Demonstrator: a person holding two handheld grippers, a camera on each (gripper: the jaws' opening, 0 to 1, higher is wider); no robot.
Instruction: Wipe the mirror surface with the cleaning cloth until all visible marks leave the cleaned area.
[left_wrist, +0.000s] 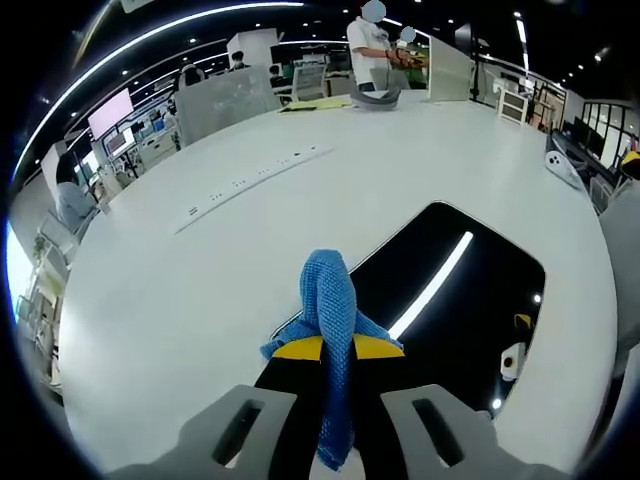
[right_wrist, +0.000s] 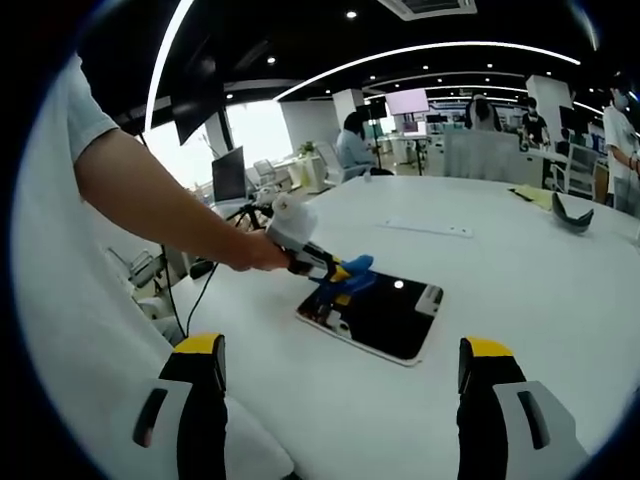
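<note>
Mirror (left_wrist: 470, 300) lies flat on the white surface (left_wrist: 250, 270), dark and glossy, reflecting ceiling lights. Left gripper (left_wrist: 338, 345) has its jaws closed on the blue cleaning cloth (left_wrist: 330, 310), at the mirror's near left edge. Right gripper (right_wrist: 340, 375) hangs apart with jaws wide and empty, the mirror beyond them.

Bright, even overhead lighting from ceiling strip lights (right_wrist: 420, 50). The mirror (left_wrist: 470, 300) reflects a glaring strip. Fisheye distortion bends the edges; distant background is soft.
</note>
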